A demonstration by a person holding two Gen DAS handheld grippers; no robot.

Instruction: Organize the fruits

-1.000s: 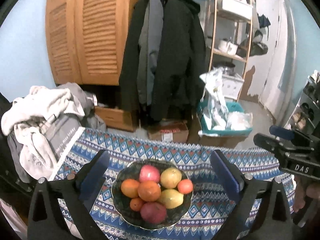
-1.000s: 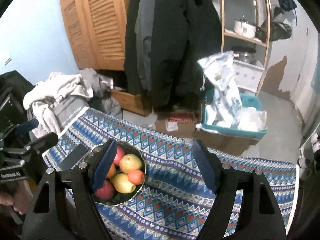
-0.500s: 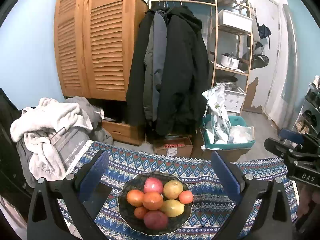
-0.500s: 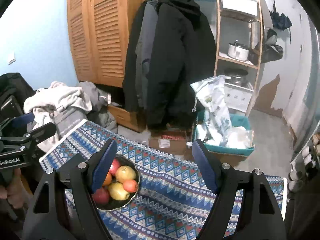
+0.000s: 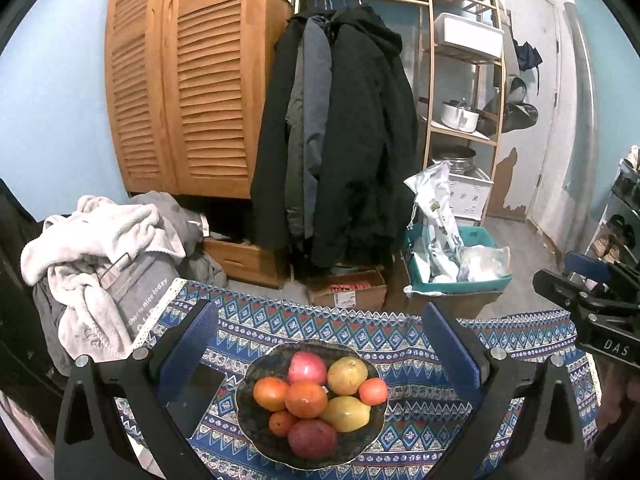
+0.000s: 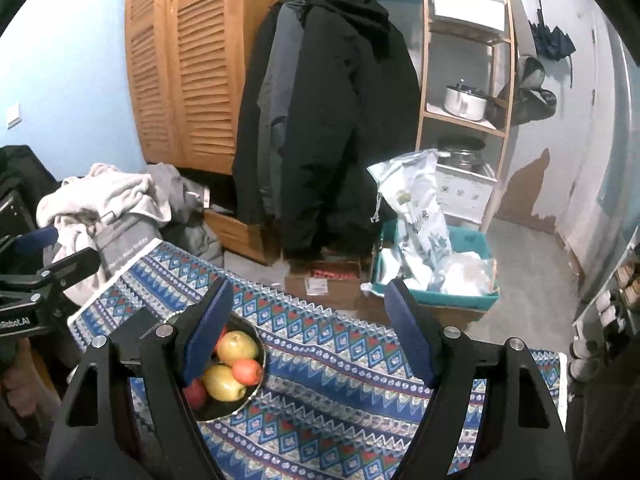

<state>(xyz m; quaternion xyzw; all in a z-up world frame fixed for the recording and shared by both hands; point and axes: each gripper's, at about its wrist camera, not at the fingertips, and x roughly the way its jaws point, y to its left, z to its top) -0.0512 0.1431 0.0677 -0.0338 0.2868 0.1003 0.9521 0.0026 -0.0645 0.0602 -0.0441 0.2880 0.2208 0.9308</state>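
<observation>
- We are holding the left gripper (image 5: 320,344) above the near edge of the desk (image 5: 520,344), its fingers (image 5: 192,340) spread wide and grasping nothing.
- We are holding the right gripper (image 6: 308,328) further right, over the patterned cloth (image 6: 340,392); its fingers (image 6: 408,332) are likewise released and carrying nothing.
- All the fruit we are seeing is lying heaped in one dark bowl (image 5: 248,412) on the cloth, framed between the left fingers in the left view and partly hidden behind the left-hand finger in the right view.
- In the bowl we are counting two red fruits (image 5: 307,367), two yellow ones (image 5: 347,375), and several oranges (image 5: 306,399), including a small one at the right rim (image 5: 373,391) and a smaller one low on the left (image 5: 281,423).
- We are finding no loose fruit on the cloth or elsewhere on the desk, as far as the two views reach.
- We are judging the gathering as looking finished: everything is sitting in the bowl and neither gripper is touching it.
- We are unable to tell whether a sort by kind is still wanted; the kinds are lying mixed, and we are seeing no second dish to receive them.
- A flat dark slab (image 5: 196,392) is lying just left of the bowl; we are not making out what it is.
</observation>
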